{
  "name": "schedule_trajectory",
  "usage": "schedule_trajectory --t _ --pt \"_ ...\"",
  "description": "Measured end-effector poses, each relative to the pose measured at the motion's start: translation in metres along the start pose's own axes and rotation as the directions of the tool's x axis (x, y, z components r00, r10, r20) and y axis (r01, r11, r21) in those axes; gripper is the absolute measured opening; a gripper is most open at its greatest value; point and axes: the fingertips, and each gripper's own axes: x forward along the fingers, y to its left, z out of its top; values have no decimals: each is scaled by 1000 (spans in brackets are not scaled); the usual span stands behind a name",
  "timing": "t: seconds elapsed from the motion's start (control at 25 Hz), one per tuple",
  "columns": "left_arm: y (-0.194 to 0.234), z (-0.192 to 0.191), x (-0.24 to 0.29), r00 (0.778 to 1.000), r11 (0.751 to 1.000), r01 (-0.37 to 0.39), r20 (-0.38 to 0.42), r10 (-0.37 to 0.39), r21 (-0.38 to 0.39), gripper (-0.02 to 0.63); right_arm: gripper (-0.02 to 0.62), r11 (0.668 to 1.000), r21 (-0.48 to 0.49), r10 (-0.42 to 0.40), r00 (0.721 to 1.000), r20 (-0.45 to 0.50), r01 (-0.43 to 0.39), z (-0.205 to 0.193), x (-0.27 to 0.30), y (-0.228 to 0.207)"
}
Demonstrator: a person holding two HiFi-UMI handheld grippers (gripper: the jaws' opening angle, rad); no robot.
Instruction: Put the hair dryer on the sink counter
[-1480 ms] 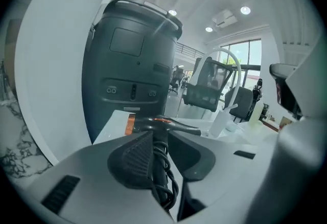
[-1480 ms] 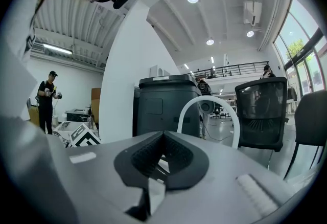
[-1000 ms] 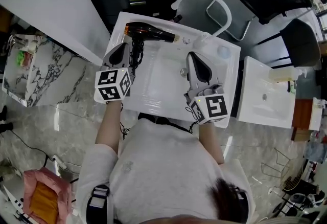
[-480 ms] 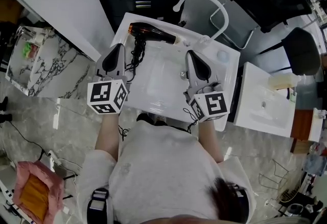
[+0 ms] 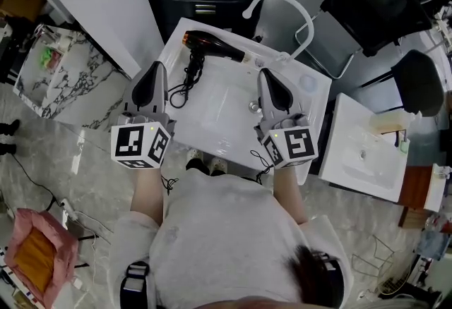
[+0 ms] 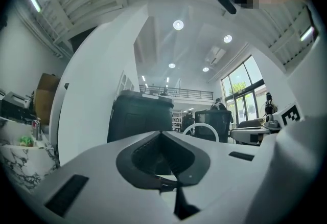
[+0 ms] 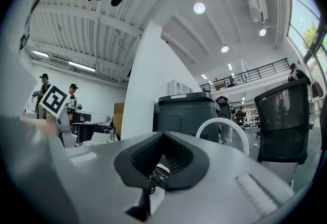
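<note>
Black hair dryer lies along the sink counter's back edge; left gripper and right gripper over its front, both pressed together, empty; placement looks done, so I'd just back clear.

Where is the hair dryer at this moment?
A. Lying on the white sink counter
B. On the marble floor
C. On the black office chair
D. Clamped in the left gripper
A: the hair dryer lies along the back edge of the sink counter with its cord beside it, apart from the left gripper and the right gripper, both shut and empty.
</note>
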Motion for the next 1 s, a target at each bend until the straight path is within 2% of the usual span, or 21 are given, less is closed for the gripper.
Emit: schedule_trajectory --t 0.4,1.0 --pt "-15 24 -31 995 997 -65 83 61 37 9 11 1000 -18 15 999 47 -14 18 -22 -3" --pt "-20 28 -41 991 997 -75 110 71 31 8 11 999 -33 -6 998 61 8 25 -33 -7"
